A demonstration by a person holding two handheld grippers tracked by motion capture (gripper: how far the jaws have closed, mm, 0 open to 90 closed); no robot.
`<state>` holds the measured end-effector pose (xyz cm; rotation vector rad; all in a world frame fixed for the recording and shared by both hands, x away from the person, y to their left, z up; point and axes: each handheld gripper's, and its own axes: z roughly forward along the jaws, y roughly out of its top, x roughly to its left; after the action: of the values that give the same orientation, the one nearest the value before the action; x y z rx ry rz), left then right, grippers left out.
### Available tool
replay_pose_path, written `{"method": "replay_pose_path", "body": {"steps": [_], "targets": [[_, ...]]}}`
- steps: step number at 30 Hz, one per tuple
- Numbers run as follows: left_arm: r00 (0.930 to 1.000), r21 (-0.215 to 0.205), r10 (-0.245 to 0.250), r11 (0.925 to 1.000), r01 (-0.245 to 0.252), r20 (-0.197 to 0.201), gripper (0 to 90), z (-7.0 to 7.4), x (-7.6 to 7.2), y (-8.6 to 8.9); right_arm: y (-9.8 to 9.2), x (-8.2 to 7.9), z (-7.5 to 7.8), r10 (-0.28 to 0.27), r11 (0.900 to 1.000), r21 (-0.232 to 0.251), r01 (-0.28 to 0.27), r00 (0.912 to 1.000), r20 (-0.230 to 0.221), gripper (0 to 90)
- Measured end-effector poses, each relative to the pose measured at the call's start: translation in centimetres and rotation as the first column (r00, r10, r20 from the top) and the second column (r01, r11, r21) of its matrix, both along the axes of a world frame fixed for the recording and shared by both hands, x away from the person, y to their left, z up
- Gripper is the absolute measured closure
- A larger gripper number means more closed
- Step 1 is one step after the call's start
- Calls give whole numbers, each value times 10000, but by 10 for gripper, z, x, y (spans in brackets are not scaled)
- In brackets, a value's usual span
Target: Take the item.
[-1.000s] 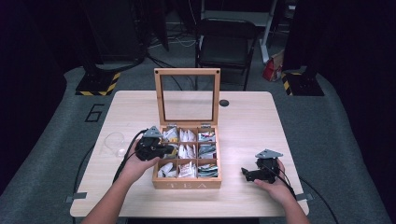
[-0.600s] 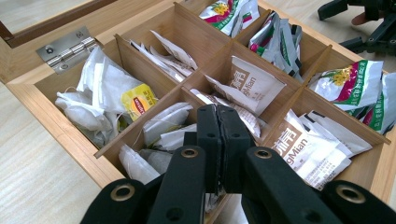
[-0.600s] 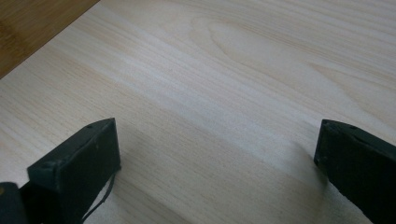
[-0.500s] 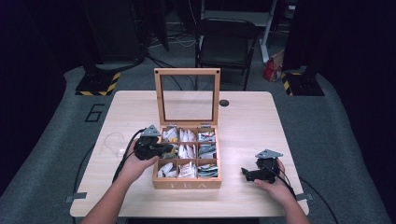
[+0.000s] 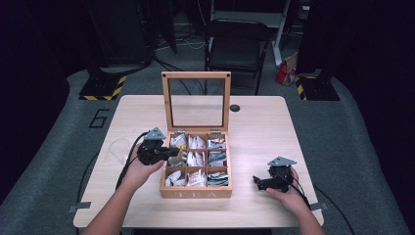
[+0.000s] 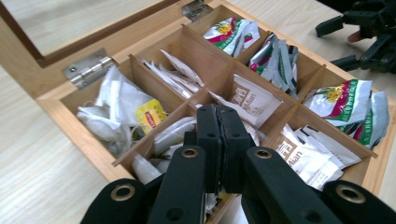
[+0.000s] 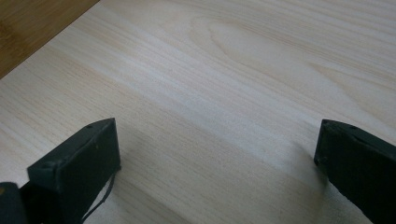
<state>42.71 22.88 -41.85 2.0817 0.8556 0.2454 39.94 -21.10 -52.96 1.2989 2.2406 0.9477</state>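
Teabags in the middle-left cell (image 6: 170, 135) of the wooden tea box (image 5: 195, 192) are what I take the work to be about — white paper sachets lying loosely, their long sides running roughly along the divider towards the box's front wall. From the left claw (image 6: 218, 116) they lie straight ahead and below: the tips sit right over the crossing of the dividers, just above that cell, with a brown-printed sachet (image 6: 254, 100) in the centre cell just beyond them. My left claw is pinched fully together, pad against pad, and I cannot see anything caught between the pads.

In the high view the left claw (image 5: 177, 152) reaches over the box's left wall, so it is clearly the nearer one. The right claw (image 5: 258, 182) rests well apart on the bare table (image 5: 254, 122) to the right of the box, pointing towards it; its jaws stand wide with nothing between them.

I judge the next move hinges on spreading the left claw and dropping it into that cell — across a sachet's thin edge, not along its length.
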Motion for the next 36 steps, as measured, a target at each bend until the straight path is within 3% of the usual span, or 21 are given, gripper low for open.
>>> {"method": "replay_pose_path", "body": {"steps": [12,22,36], "targets": [[9994,-111,247,9996,-244,248,888,17,0,7,0,0,0,-1,10000,4,1,10000,1,0],[9986,-236,161,9996,-150,499,889,37,-1,12,0,0,0,-2,10000,4,2,10000,-1,0],[9977,-192,201,9996,-189,643,889,45,0,15,0,0,0,-2,10000,4,2,10000,1,0]]}}
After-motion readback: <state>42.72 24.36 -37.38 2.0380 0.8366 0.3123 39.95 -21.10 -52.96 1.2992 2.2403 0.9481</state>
